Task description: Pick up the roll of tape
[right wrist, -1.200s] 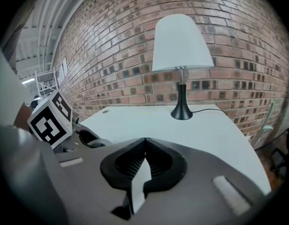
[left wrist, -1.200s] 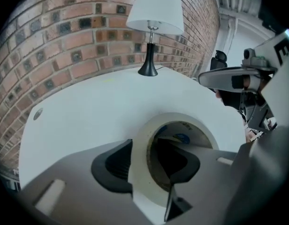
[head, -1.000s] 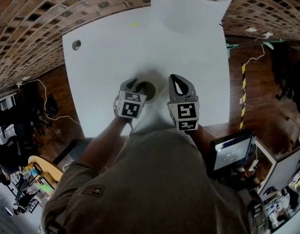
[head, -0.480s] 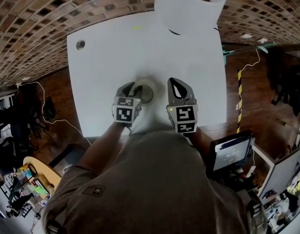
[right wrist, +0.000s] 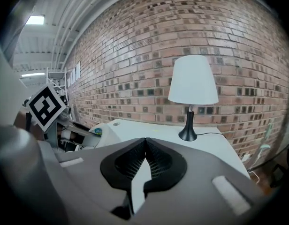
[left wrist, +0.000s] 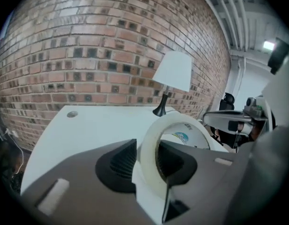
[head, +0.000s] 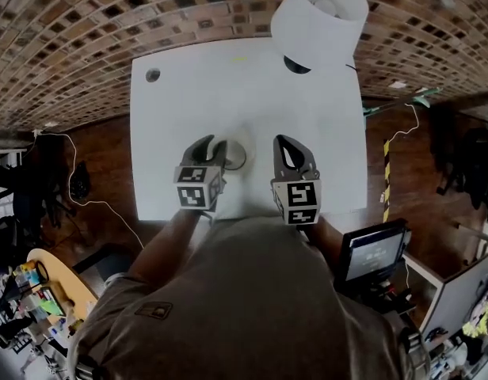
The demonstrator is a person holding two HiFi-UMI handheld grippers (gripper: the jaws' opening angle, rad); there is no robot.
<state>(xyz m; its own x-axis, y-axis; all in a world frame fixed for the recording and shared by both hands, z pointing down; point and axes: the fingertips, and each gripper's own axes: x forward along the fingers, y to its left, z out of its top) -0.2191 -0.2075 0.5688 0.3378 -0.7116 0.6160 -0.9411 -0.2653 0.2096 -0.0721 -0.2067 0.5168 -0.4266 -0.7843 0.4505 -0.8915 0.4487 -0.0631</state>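
Observation:
The roll of tape [head: 238,143] is a white ring. It stands on edge between the fingers of my left gripper [head: 211,146], which is shut on its wall, one pad inside the ring and one outside. The left gripper view shows the roll of tape [left wrist: 182,121] close up in the left gripper [left wrist: 146,148], held above the white table [left wrist: 83,128]. My right gripper [head: 291,152] hovers beside it on the right, shut and holding nothing. In the right gripper view the tips of the right gripper [right wrist: 145,139] meet.
A white-shaded lamp [head: 319,16] stands at the far right of the white table [head: 188,85], its cable trailing off the edge. A round grommet [head: 153,75] sits in the far left corner. A brick wall [right wrist: 135,55] backs the table. A monitor [head: 375,252] stands on the floor at the right.
The left gripper has lifted and rolled, raising the roll of tape off the table onto its edge. The right gripper has also risen a little, still shut.

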